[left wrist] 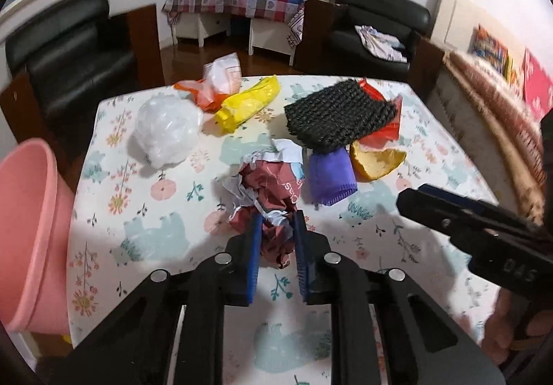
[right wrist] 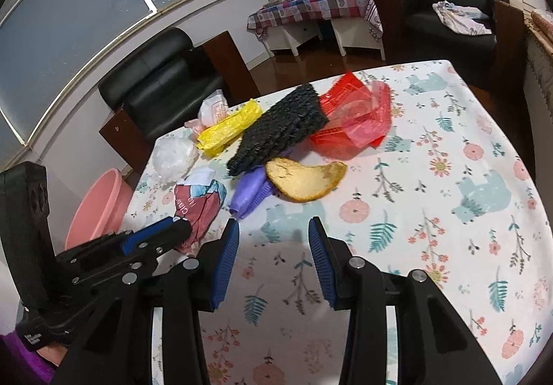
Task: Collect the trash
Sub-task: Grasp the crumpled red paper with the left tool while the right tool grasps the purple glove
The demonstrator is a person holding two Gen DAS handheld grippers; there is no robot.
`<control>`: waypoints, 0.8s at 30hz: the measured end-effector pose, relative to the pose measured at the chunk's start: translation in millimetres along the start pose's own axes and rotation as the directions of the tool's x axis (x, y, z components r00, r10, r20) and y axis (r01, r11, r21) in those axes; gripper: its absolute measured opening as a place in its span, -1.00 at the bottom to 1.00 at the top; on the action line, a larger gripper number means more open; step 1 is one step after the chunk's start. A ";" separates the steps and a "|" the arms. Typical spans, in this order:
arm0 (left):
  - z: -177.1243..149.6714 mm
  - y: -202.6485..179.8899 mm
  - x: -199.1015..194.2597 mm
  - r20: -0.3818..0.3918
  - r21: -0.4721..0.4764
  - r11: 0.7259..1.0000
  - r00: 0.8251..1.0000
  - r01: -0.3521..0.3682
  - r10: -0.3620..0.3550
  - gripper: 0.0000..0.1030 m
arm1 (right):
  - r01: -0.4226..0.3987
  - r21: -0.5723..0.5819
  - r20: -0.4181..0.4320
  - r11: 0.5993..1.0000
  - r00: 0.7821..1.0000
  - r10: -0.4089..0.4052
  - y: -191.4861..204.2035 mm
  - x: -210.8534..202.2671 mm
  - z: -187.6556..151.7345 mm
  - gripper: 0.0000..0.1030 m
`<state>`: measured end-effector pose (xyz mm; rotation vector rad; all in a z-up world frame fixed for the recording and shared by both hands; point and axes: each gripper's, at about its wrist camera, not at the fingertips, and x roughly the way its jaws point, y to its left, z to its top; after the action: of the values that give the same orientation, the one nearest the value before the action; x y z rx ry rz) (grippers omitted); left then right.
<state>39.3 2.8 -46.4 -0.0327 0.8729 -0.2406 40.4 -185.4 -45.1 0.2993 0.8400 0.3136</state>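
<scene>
1. The left gripper (left wrist: 276, 239) has its blue pads pressed on the near end of the paper wad (left wrist: 266, 191), which lies on the table (left wrist: 397, 281) at the near middle of the trash pile. Only a loose fold seems pinched, so the wad could unfurl or slip out when lifted.
2. The wad's far side lies just beside the purple scrap (left wrist: 330, 179). A low drag instead of a clean lift could push the scrap and the peel (left wrist: 375, 162) about.
3. The bin (left wrist: 31, 236) stands off the table's left edge, its rim below the tabletop. A release too early drops the wad on the table edge or floor.
4. The right gripper (right wrist: 273, 246) hovers half open and empty over bare cloth, near the peel (right wrist: 306, 179). It sits close to the left one; if both move at once they could knock together.
5. The tablecloth is loose-looking; pads scraping it may snag and shift everything.
</scene>
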 end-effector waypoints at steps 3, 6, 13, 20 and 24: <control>0.2 14.0 -9.0 0.004 -0.056 0.998 1.000 0.018 -0.017 -0.67 | -0.021 -0.002 -0.005 1.000 1.000 0.021 5.4 4.3 3.7 -0.20; -1.0 23.7 -19.9 0.022 -0.089 0.996 1.000 0.022 -0.020 -0.67 | -0.028 -0.008 -0.015 1.000 1.000 0.028 13.1 13.0 9.0 -0.20; -5.5 38.3 -42.6 0.055 -0.131 0.991 0.998 0.024 -0.017 -0.67 | -0.035 0.044 -0.054 0.998 0.998 0.038 20.5 40.3 18.8 -0.20; -10.3 46.6 -50.9 0.060 -0.153 0.988 0.998 0.030 -0.021 -0.67 | -0.007 0.107 -0.116 0.994 0.993 0.020 15.9 62.7 18.5 -0.71; -11.1 48.8 -54.9 0.066 -0.158 0.987 0.997 0.042 -0.032 -0.67 | -0.024 0.093 -0.125 0.995 0.991 0.036 15.7 52.3 11.7 -0.77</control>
<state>6.5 63.2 -18.3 -0.2046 0.8277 -0.2027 79.7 -152.5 -67.2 0.3808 0.9777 0.3256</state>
